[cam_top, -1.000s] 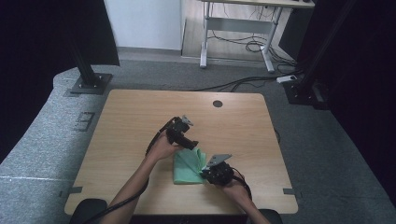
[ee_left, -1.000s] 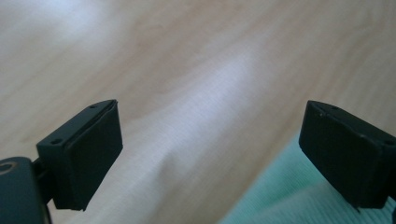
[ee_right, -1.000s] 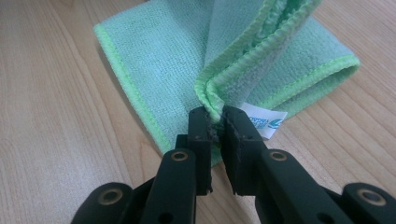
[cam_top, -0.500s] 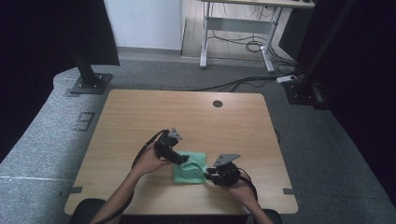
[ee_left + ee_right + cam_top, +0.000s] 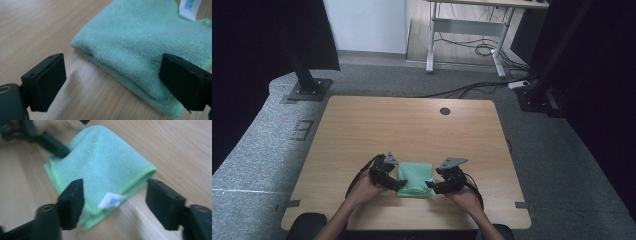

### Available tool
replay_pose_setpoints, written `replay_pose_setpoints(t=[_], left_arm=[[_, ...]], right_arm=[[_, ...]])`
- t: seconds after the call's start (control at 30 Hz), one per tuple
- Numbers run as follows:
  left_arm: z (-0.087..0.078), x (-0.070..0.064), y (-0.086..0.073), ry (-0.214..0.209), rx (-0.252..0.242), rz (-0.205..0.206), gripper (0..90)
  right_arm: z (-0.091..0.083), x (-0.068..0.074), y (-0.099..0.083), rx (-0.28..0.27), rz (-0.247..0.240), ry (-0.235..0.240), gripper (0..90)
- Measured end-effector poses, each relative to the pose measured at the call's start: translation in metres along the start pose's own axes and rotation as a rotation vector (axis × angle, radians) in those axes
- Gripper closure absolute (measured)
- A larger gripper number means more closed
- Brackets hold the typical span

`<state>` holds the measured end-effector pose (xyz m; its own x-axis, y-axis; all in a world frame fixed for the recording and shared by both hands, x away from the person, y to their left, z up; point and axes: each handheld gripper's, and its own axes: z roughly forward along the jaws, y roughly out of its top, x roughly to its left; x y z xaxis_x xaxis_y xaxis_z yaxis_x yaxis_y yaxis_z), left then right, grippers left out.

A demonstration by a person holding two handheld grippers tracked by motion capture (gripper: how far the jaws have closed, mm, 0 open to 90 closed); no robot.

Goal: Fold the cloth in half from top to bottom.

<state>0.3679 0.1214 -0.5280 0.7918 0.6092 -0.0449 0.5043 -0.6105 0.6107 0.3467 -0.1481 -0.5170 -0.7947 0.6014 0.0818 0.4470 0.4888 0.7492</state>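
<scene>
Both the left tongs (image 5: 398,183) and right tongs (image 5: 432,186) gape open at either end of the folded mint-green microfibre cloth (image 5: 415,179) near the light wooden surface's (image 5: 412,130) front edge, so clamping just the top layer could undo the fold.

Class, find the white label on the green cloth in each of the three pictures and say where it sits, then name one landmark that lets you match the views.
High view: too small to tell; the green cloth lies between the two grippers.
Left gripper view: white label at the top right, on the cloth's far edge.
Right gripper view: label low in the middle, on the cloth's near edge between the jaws.
Shared landmark: the cloth's bright green hem.
</scene>
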Motion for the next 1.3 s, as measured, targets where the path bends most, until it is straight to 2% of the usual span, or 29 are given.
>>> replay_pose_setpoints(t=[0.13, 0.23, 0.4, 0.53, 0.6, 0.73, 0.77, 0.83, 0.87, 0.97, 1.03, 1.13, 1.23, 1.3], left_arm=[[0.003, -0.001, -0.005, 0.004, 0.002, -0.008, 6.5], [-0.002, 0.0, -0.004, -0.005, -0.024, -0.02, 5.8], [-0.012, 0.001, 0.011, 0.009, -0.081, -0.028, 5.9], [-0.006, 0.0, 0.025, 0.041, -0.101, -0.041, 5.8], [0.002, 0.0, 0.029, 0.052, -0.089, -0.051, 5.9], [0.017, 0.0, 0.024, 0.11, 0.004, -0.01, 5.7], [0.018, 0.002, 0.02, 0.106, 0.013, -0.019, 5.5], [0.016, 0.003, 0.015, 0.081, 0.002, -0.065, 5.1], [0.013, 0.002, 0.014, 0.079, -0.004, -0.067, 5.3], [0.004, -0.007, 0.009, 0.085, 0.007, -0.025, 5.8], [0.001, -0.009, 0.005, 0.086, 0.009, -0.026, 5.8], [0.008, -0.007, -0.001, 0.102, 0.017, -0.042, 5.6], [0.014, -0.002, -0.003, 0.085, 0.004, -0.084, 2.7], [0.015, 0.002, -0.004, 0.079, -0.002, -0.091, 0.6]], right_arm=[[0.017, 0.004, -0.001, 0.04, 0.016, -0.032, 22.1], [0.021, 0.007, -0.006, 0.075, -0.007, -0.062, 20.8], [0.021, 0.008, -0.014, 0.087, -0.012, -0.075, 20.4], [0.021, 0.009, -0.014, 0.088, -0.018, -0.09, 19.3], [0.021, 0.009, -0.015, 0.089, -0.016, -0.093, 19.0], [0.02, 0.009, -0.016, 0.089, -0.012, -0.106, 18.1], [0.02, 0.008, -0.017, 0.09, -0.01, -0.108, 17.7], [0.02, 0.007, -0.018, 0.089, 0.008, -0.109, 16.7], [0.021, 0.006, -0.019, 0.09, 0.019, -0.106, 16.0], [0.022, 0.006, -0.019, 0.092, 0.034, -0.109, 15.2], [0.022, 0.006, -0.019, 0.091, 0.037, -0.113, 14.6], [0.022, 0.006, -0.019, 0.09, 0.039, -0.116, 14.4], [0.021, 0.009, -0.019, 0.087, 0.014, -0.122, 15.7], [0.018, 0.01, -0.02, 0.09, -0.001, -0.126, 16.4]])
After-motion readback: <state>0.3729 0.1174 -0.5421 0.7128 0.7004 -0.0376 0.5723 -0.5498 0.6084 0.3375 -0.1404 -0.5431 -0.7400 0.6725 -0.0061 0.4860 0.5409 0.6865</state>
